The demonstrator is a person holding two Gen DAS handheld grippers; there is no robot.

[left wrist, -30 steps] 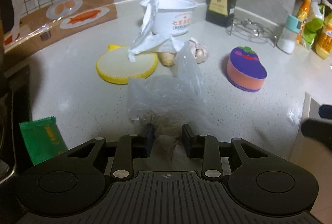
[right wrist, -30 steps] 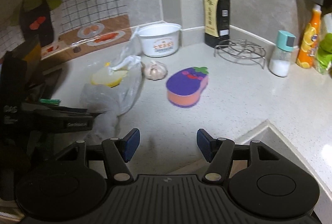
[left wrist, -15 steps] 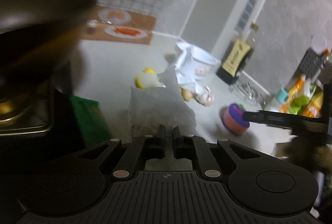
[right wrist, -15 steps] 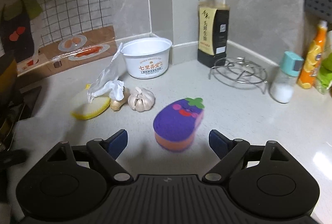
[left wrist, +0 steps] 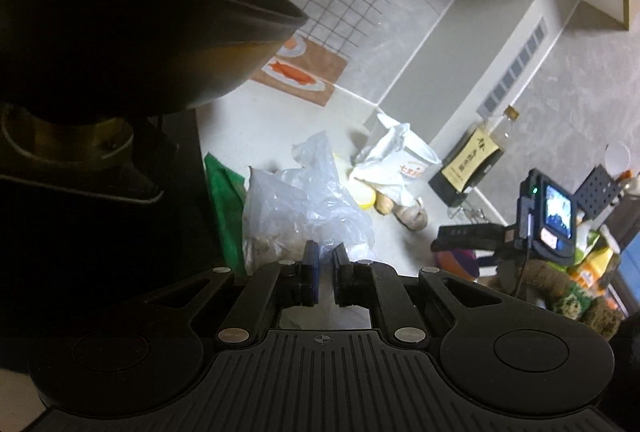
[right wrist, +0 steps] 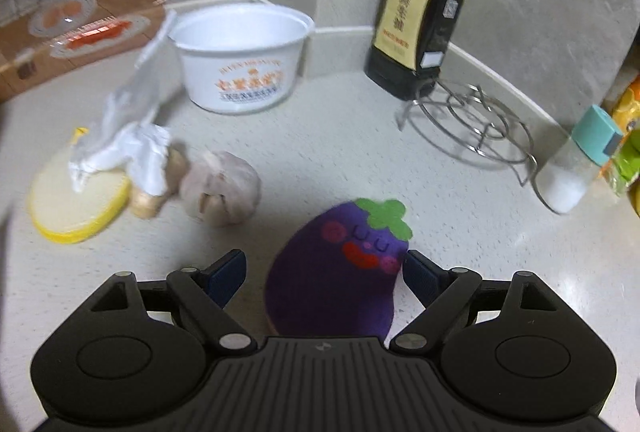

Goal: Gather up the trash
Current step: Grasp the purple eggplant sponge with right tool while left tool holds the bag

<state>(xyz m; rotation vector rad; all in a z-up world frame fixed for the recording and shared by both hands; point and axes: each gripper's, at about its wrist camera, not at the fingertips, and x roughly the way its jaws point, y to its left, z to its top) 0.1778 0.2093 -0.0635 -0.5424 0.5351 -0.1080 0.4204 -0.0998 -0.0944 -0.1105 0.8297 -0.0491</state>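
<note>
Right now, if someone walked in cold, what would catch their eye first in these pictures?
Probably the purple eggplant-shaped sponge, sitting on the counter between the open jaws of the right claw. Next, the crumpled clear plastic bag pinched in the shut left claw, with a big dark wok looming at the upper left.

Garlic bulb (right wrist: 220, 188) lies between round sponge (right wrist: 76, 200) at left and eggplant sponge (right wrist: 340, 268); tub (right wrist: 240, 56) stands behind.
</note>
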